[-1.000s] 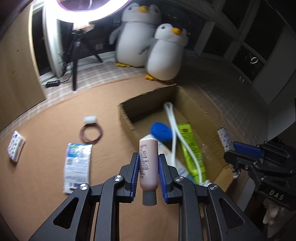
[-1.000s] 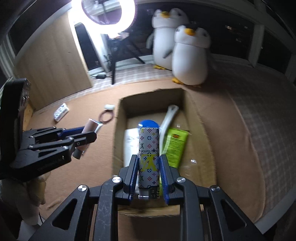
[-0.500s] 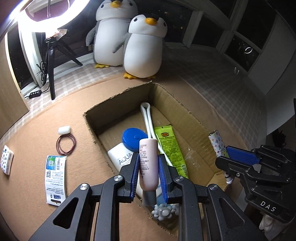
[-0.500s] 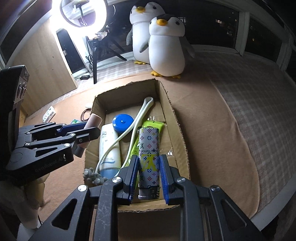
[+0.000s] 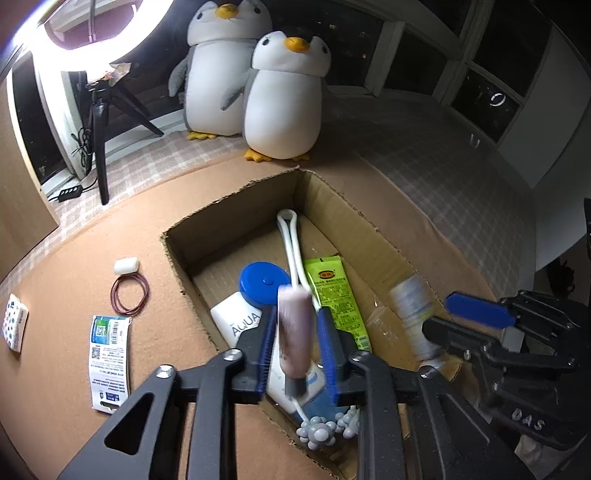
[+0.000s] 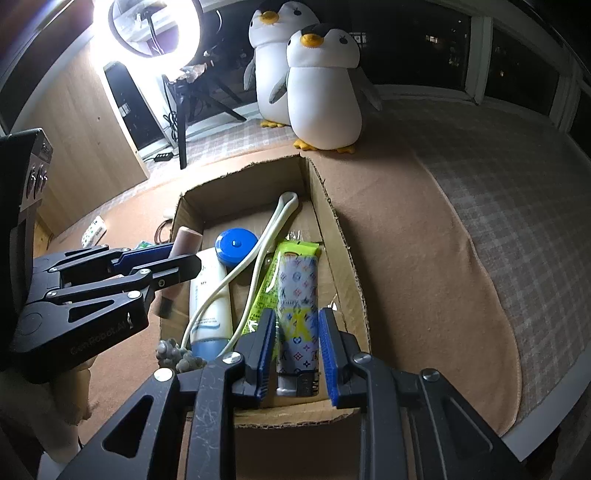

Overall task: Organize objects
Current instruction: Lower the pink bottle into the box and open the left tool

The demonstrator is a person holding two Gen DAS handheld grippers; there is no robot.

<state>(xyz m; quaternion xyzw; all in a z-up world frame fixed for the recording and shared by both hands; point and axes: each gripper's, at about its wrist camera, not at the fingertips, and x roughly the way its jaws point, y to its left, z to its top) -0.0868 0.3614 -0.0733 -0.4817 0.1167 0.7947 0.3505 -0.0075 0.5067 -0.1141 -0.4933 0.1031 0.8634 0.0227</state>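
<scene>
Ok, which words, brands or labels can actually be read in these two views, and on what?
"AQUA": white tube in the cardboard box.
"DAS", seen upside down: right gripper body.
"GenRobot.AI", faint: left gripper body.
Green tube, patterned tube, barcode packet, pink tube: print too small or blurred to read.

A glaring ring light on a tripod, dark windows behind.

I see two plush penguins standing side by side at the far edge of the tan blanket. Left of them a lit ring light glares on its black tripod, with a power strip near its foot.
</scene>
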